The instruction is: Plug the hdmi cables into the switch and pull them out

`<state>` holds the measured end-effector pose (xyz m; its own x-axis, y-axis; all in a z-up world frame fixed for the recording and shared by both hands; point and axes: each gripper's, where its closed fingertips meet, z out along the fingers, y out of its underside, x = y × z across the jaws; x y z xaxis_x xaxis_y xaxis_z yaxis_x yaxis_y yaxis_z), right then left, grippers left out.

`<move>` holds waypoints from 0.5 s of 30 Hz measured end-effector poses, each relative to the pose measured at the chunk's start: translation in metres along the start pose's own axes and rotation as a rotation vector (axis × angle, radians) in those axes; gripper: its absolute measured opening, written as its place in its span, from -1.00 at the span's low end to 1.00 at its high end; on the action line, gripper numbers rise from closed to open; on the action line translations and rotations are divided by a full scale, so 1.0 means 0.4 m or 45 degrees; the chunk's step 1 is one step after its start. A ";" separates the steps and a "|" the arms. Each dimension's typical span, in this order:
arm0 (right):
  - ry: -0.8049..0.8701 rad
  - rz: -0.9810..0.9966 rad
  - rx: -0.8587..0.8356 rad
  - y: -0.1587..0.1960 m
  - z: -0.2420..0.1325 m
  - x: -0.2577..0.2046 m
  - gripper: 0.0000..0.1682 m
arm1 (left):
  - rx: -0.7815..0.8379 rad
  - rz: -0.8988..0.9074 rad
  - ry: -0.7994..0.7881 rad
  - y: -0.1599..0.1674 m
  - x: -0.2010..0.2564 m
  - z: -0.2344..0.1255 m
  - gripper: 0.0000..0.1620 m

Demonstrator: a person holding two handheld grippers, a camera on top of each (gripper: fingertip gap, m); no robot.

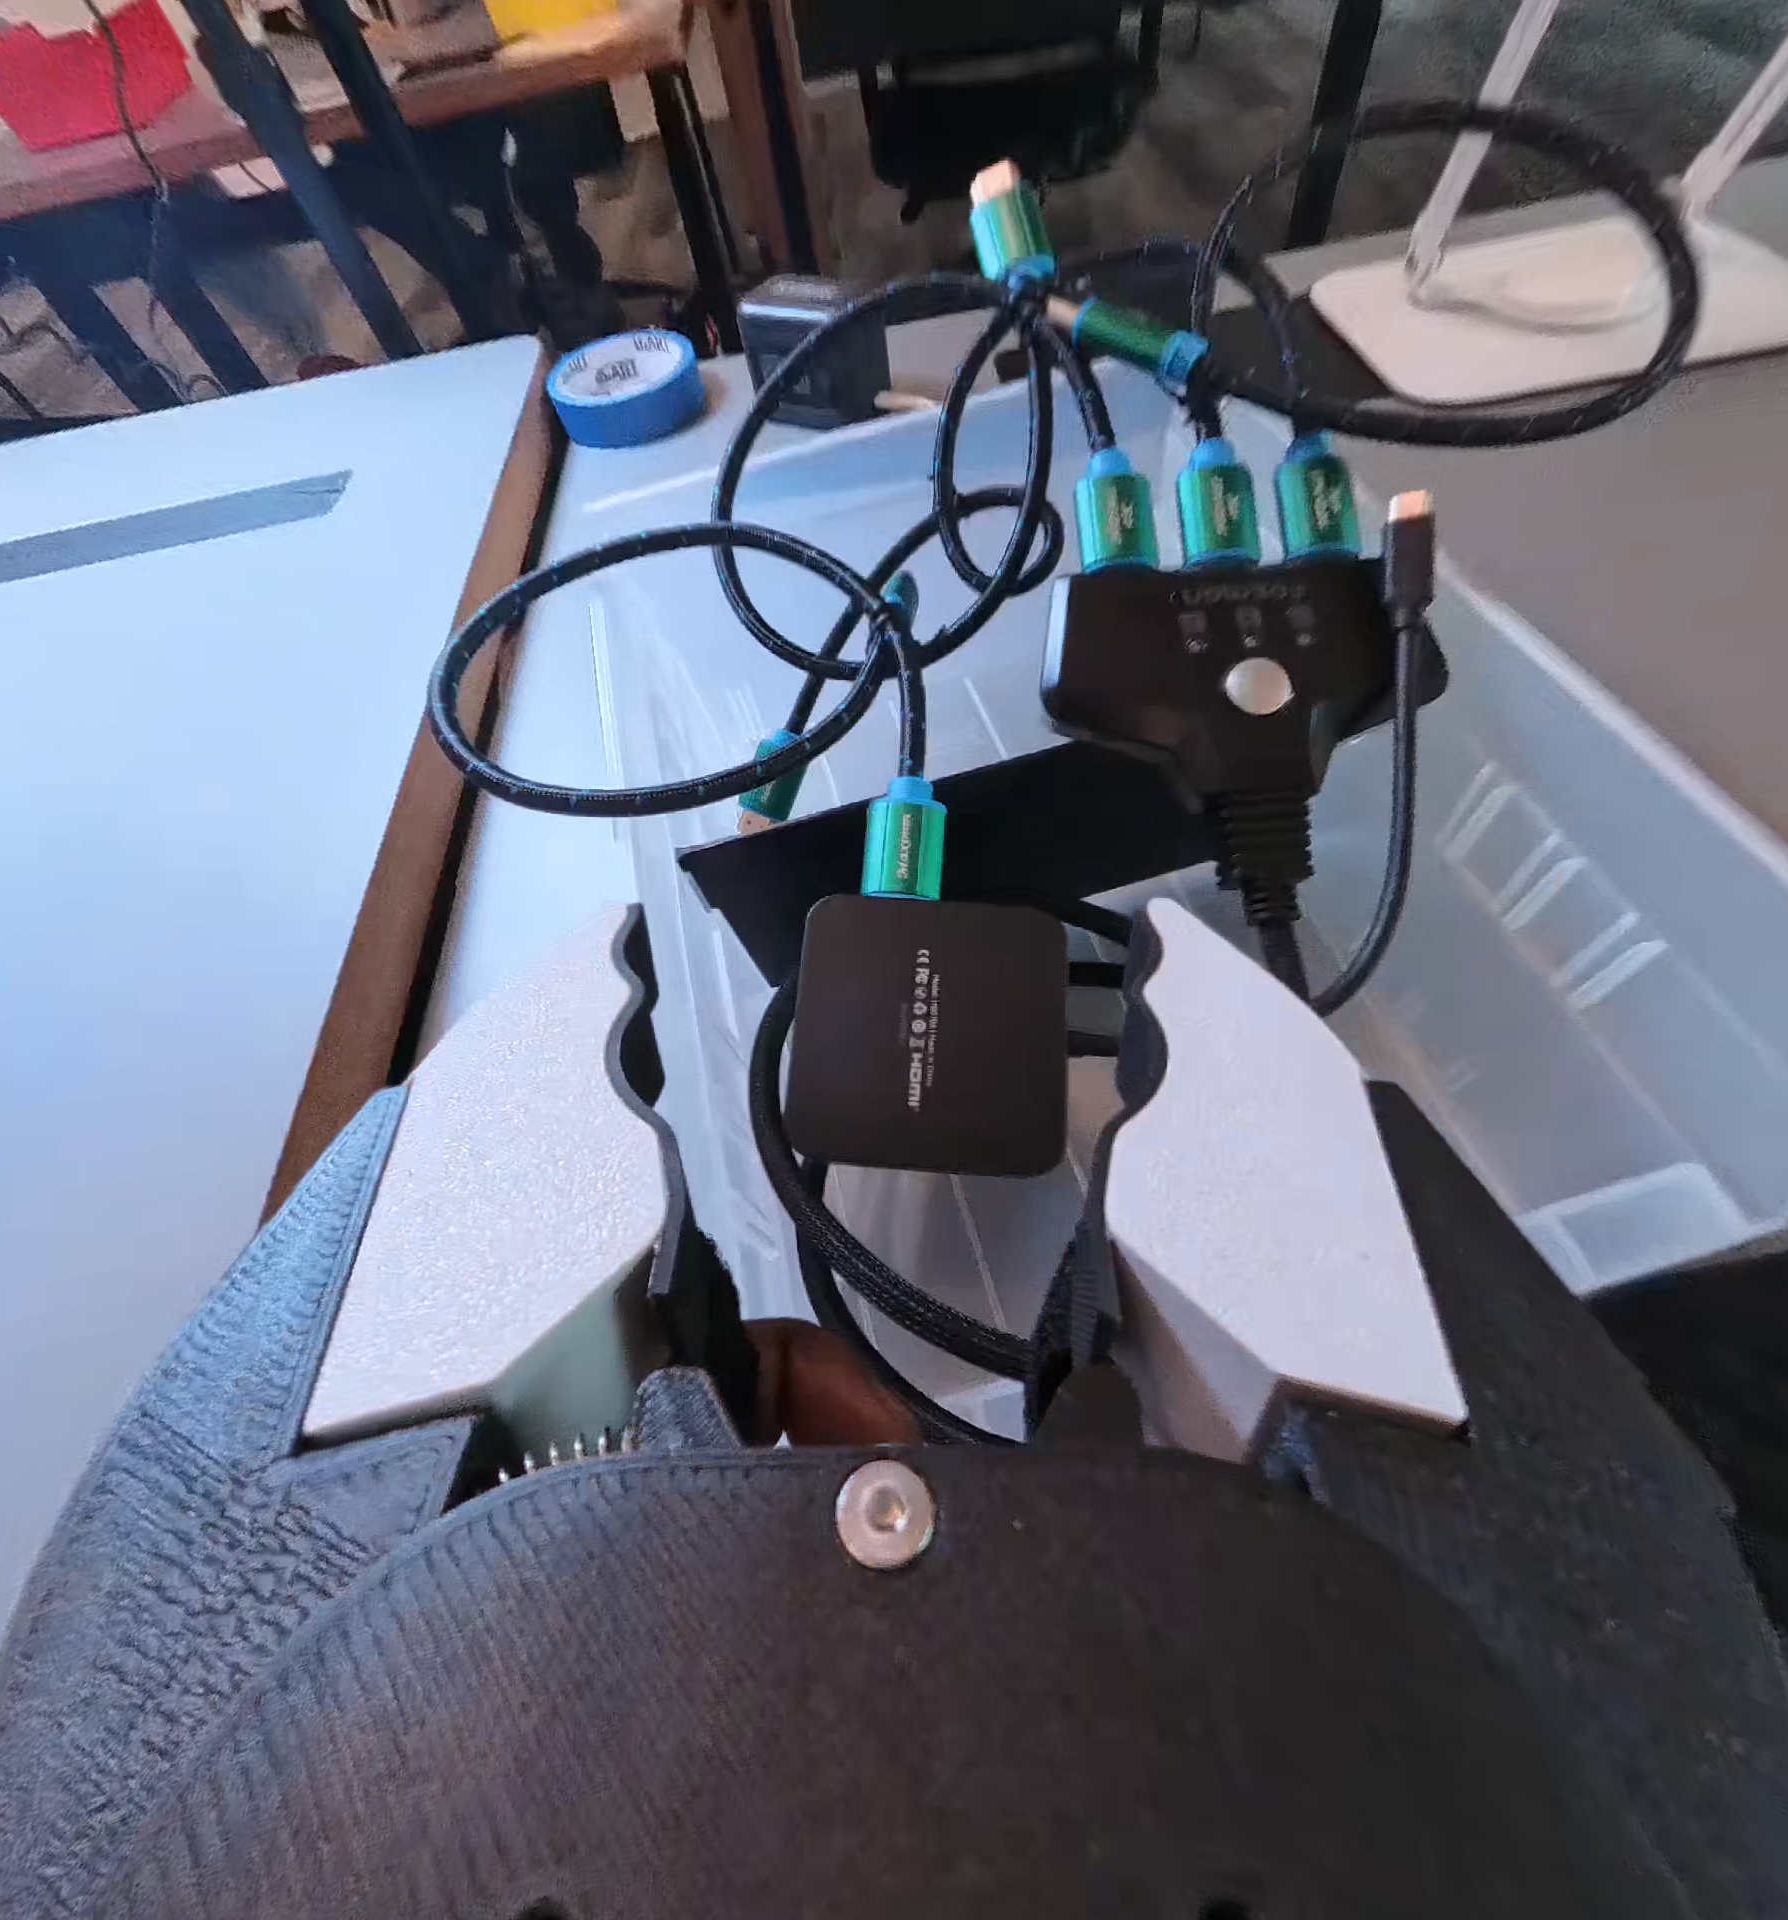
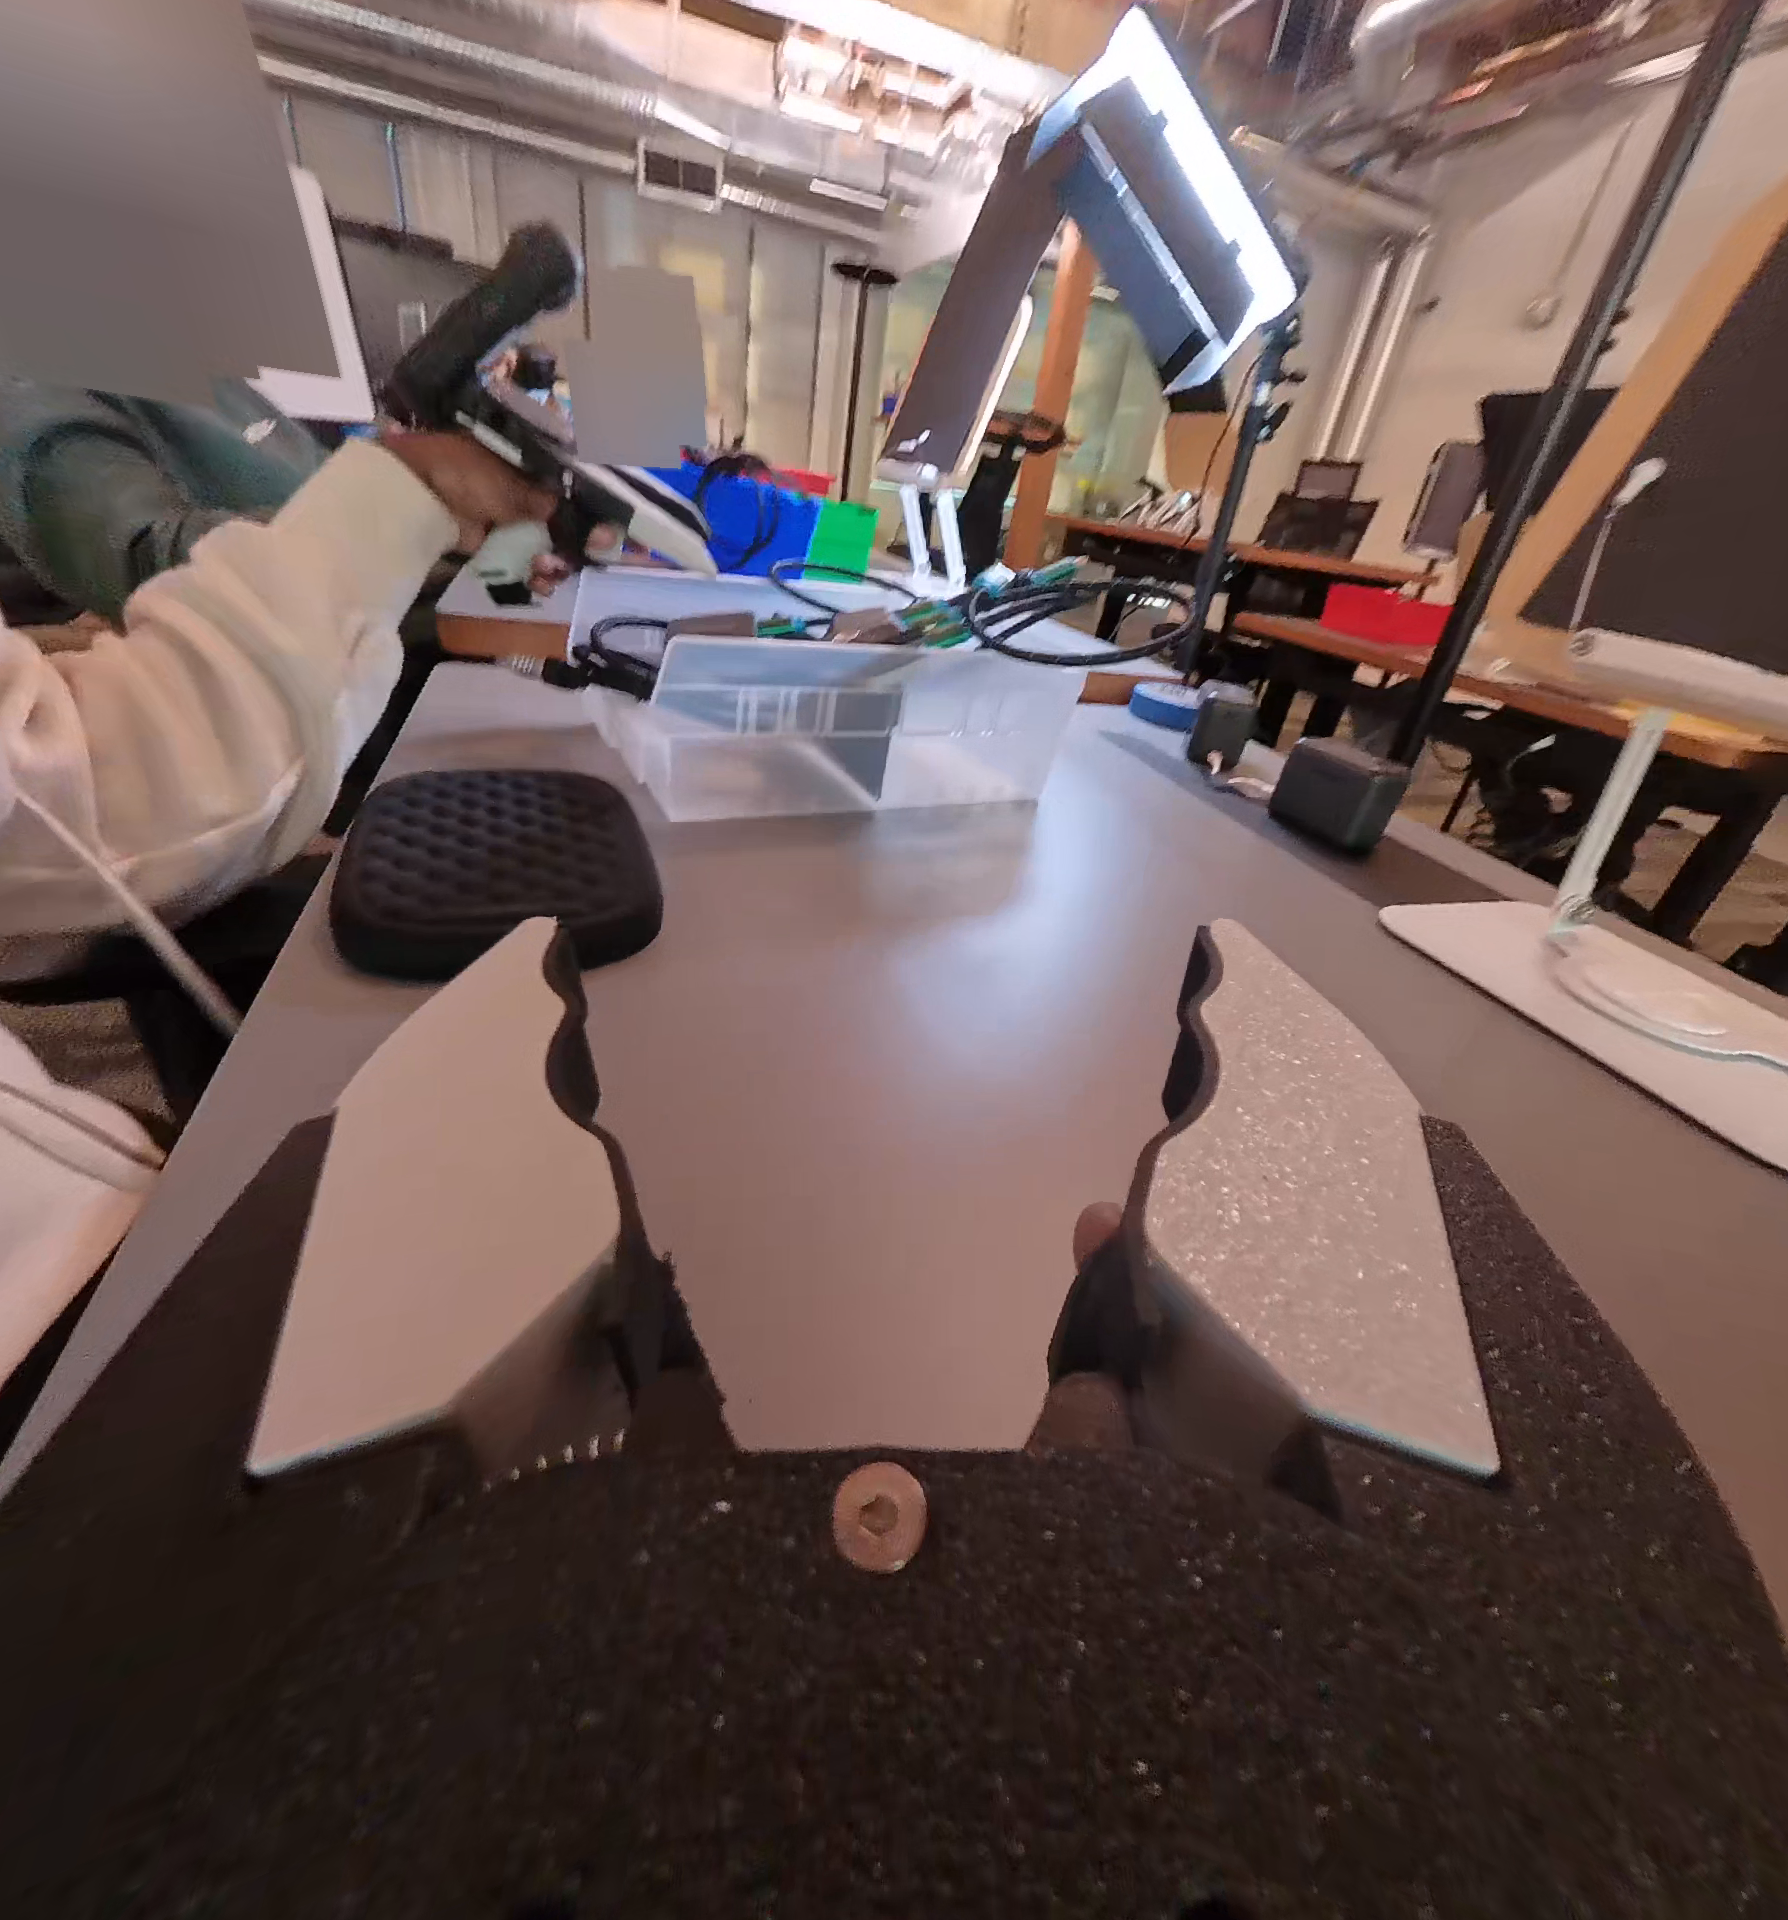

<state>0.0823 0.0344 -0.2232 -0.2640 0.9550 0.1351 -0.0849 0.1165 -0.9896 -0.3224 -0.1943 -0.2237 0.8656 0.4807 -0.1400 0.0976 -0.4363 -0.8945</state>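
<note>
The left gripper hung spread above a small black HDMI adapter box on the clear plastic bin. Behind sat the switch, three green plugs seated. The right gripper waited, spread and empty. Likely next: clamp a plug, pull straight.

Braided cable runs behind left gripper; small square box's far ports hidden.
</note>
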 end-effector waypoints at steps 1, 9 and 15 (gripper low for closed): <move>0.013 0.006 0.020 -0.005 -0.004 0.006 0.27 | -0.016 0.019 -0.008 0.003 -0.003 0.008 0.06; 0.004 -0.008 -0.002 0.002 -0.001 0.000 0.21 | -0.294 0.345 0.056 0.089 0.053 0.030 0.09; -0.001 -0.028 -0.009 0.003 -0.002 -0.005 0.17 | -0.513 0.484 -0.042 0.134 0.036 0.055 0.08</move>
<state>0.0835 0.0329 -0.2248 -0.2626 0.9521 0.1567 -0.0842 0.1392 -0.9867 -0.3155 -0.1940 -0.2829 0.8615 0.2532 -0.4402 -0.0329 -0.8372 -0.5458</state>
